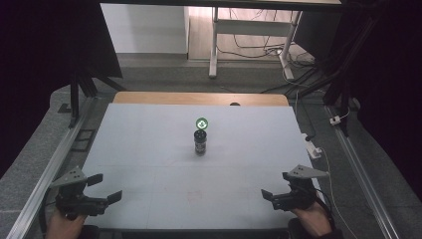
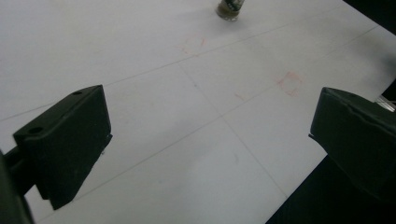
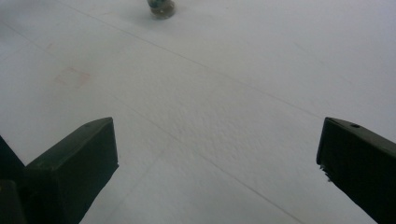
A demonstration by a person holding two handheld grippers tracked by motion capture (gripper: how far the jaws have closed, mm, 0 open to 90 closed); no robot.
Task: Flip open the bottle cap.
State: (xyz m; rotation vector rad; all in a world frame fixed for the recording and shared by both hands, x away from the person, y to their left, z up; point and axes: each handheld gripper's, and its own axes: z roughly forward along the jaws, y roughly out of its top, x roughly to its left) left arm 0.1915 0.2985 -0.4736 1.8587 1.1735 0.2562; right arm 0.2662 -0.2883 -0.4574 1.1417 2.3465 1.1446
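- the small dark jar (image 1: 200,143) stands upright near the middle of the white table (image 1: 149,149), well apart from both of your grippers.
- the jar's lid (image 1: 201,123) is flipped up and back; it shows as a round disc with a green ring and a pale centre. a mark sits in that centre, but it is too small to read.
- the jar body carries a dark label; no brand or lettering can be made out on it.
- your left gripper (image 1: 103,187) sits at the near left corner of the table, jaws spread wide with nothing between them. in the left gripper view the jar's base (image 2: 229,9) appears at the top edge, far ahead of the jaws.
- your right gripper (image 1: 277,185) sits at the near right corner, jaws likewise spread wide and holding nothing. in the right gripper view the jar's base (image 3: 161,8) appears at the top edge.
- faint reddish outlines (image 2: 290,83) are drawn on the table surface, along with thin pencil-like grid lines; none of them forms readable writing.
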